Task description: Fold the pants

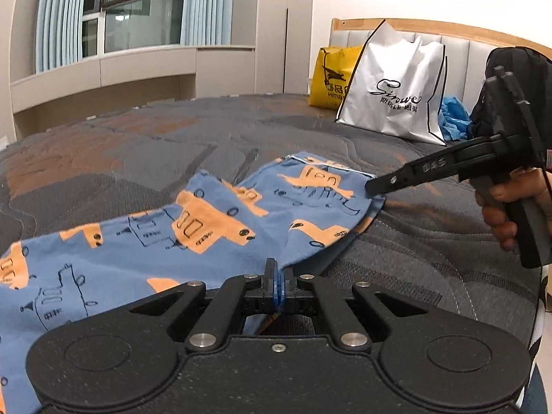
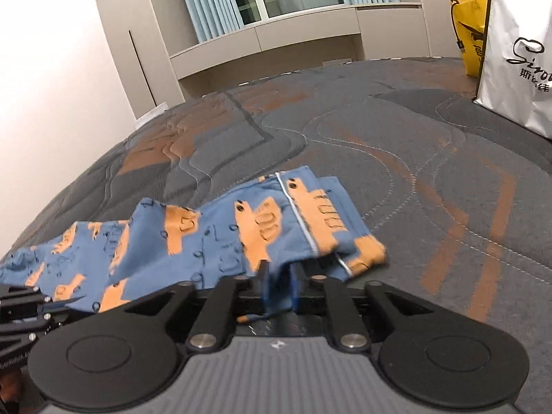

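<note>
A grey quilted mattress with rust-orange patches [image 1: 145, 145] is filling both views, its stitched surface running back toward a padded grey headboard framed in pale wood [image 1: 459, 46]; against that headboard a white glossy shopping bag with black script lettering [image 1: 396, 93] is standing upright, with a yellow bag bearing a black emblem [image 1: 329, 79] just behind it and a crumpled bright-blue cloth [image 1: 452, 117] lying beside it. Spread across the near part of the mattress, a pair of blue cotton pants printed with orange trucks [image 1: 193, 227] is lying partly flattened (one end doubled over, a white stitched seam showing in the right wrist view). The left gripper [image 1: 277, 277] is pinching the near edge of the pants, its blue-padded fingers pressed together with the fabric between them; the right gripper [image 2: 280, 284] is gripping the folded end of the pants, its blue pads standing slightly apart with bunched cloth caught between them. In the left wrist view the person's right hand [image 1: 507, 207] is squeezing the handle of the right gripper, whose black tips are touching the far hem.
</note>
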A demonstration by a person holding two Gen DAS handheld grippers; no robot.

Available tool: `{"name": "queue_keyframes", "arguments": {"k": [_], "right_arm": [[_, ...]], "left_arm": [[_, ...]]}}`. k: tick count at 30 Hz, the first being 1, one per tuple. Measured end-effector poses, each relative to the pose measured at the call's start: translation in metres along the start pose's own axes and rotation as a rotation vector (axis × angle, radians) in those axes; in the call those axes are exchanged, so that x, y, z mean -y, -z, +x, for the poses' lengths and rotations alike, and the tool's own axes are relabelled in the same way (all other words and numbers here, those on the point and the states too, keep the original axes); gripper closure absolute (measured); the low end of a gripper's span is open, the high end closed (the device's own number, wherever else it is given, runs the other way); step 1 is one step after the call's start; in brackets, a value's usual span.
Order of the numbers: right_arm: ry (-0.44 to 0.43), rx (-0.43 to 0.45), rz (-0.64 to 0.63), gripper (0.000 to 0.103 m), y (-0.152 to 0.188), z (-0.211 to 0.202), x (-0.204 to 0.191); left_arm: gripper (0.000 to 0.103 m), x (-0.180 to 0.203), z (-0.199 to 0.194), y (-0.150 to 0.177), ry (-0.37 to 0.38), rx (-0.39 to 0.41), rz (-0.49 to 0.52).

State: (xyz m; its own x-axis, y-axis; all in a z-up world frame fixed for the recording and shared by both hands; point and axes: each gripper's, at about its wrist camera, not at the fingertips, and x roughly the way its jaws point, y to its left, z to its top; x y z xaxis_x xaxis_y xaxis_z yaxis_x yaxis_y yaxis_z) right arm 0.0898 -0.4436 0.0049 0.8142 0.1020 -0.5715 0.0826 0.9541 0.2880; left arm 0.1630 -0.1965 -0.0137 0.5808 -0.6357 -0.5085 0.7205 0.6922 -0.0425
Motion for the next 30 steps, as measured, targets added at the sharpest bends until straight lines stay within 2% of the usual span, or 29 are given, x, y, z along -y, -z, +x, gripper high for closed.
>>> {"name": "queue_keyframes", "arguments": {"k": [1, 3, 8, 15, 17, 18, 19, 21, 25, 30], "right_arm": [[0.0, 0.015, 0.002, 0.07, -0.001, -0.005, 0.003], [0.011, 0.045, 0.002, 0.06, -0.005, -0.013, 0.006], [0.027, 0.076, -0.054, 0.06, -0.031, -0.004, 0.008], [0.032, -0.04, -0.055, 0.067, -0.049, 0.057, 0.021], [0.016, -0.055, -0.047, 0.077, -0.047, 0.063, 0.025], [0.014, -0.052, -0.059, 0.088, -0.047, 0.063, 0.024], [0.018, -0.046, -0.08, 0.094, -0.046, 0.061, 0.021], [0.01, -0.03, -0.105, 0.096, -0.045, 0.055, 0.018], [0.055, 0.021, -0.116, 0.096, -0.048, 0.037, 0.019], [0.092, -0.004, -0.111, 0.096, -0.047, 0.036, 0.028]], "left_arm": [[0.101, -0.001, 0.0, 0.002, 0.007, -0.005, -0.011], [0.101, -0.006, 0.005, 0.003, 0.014, -0.015, -0.032], [0.101, -0.001, 0.005, 0.004, -0.002, -0.018, -0.023], [0.101, -0.001, 0.005, 0.004, 0.0, -0.022, -0.034], [0.101, -0.001, 0.005, 0.003, -0.001, -0.023, -0.034], [0.101, -0.001, 0.005, 0.003, 0.0, -0.023, -0.034], [0.102, -0.001, 0.005, 0.003, 0.0, -0.022, -0.035], [0.102, -0.002, 0.004, 0.002, 0.003, -0.015, -0.039], [0.101, 0.003, 0.0, -0.003, -0.001, 0.023, -0.017], [0.098, 0.007, 0.014, -0.003, 0.001, -0.036, 0.009]]}}
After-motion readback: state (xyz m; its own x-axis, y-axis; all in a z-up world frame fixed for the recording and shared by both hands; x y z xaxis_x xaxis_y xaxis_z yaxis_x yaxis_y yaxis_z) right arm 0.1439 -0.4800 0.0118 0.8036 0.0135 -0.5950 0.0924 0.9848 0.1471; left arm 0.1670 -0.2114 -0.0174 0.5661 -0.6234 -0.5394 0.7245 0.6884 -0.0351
